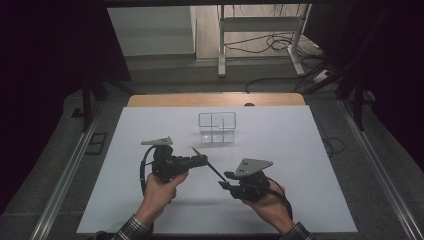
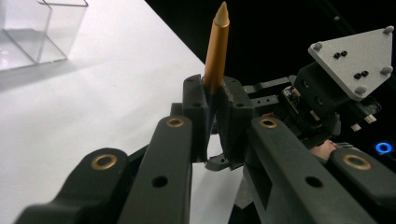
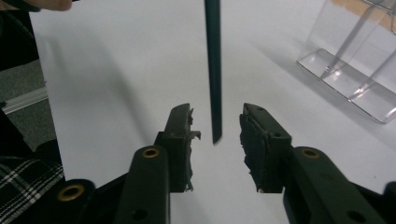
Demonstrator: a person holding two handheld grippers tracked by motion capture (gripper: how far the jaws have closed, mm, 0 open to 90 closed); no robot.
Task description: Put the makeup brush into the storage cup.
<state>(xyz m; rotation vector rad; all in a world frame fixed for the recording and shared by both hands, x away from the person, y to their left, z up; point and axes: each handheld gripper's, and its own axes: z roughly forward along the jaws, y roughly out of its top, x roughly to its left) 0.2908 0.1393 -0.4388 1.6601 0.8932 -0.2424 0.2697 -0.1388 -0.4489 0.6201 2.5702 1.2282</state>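
Between the two grippers, above the white surface [image 1: 280,165], a pencil [image 1: 207,163] with an orange tip and dark shaft hangs slanted. Left gripper [image 2: 212,112] has its fingers clamped tight on it near the tip. Right gripper [image 3: 217,126] has fingers parted, the shaft's end between them, untouched. Farther back stands a clear divided holder [image 1: 217,127].
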